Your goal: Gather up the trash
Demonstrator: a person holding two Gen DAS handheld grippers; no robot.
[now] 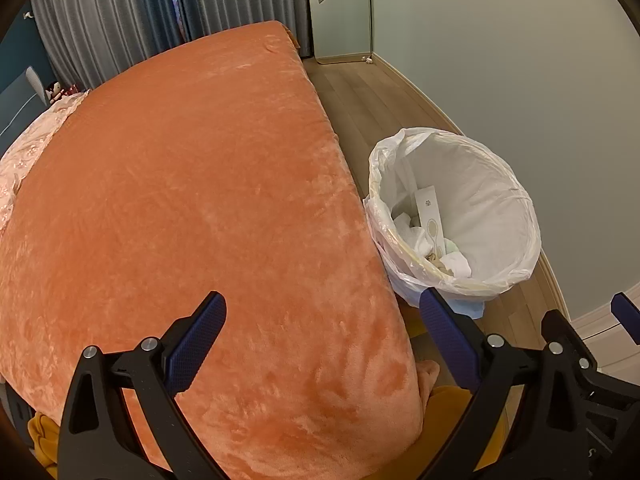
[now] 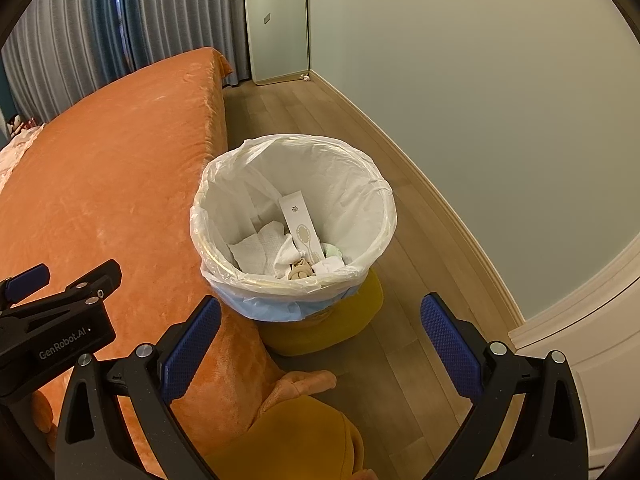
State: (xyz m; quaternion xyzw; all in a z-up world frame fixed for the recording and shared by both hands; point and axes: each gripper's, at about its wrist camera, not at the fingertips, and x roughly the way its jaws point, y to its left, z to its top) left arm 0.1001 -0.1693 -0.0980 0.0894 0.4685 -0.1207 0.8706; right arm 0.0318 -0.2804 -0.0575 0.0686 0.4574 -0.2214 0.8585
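The left gripper (image 1: 322, 344) is spread wide and empty, positioned over the near edge of the orange velvet bedspread (image 1: 192, 184). The right gripper (image 2: 320, 344) is likewise spread wide and empty, above the wood floor (image 2: 400, 280). In the right wrist view, the trash bin (image 2: 294, 216) stands at 12 o'clock, touching the bed's side and lined with a white plastic bag (image 2: 224, 184). Inside lie a long white box (image 2: 300, 220) and crumpled white tissues (image 2: 260, 252). Farther, at 11 o'clock, grey-blue curtains (image 2: 160, 12) hang. A pale wall (image 2: 480, 100) occupies 2 o'clock.
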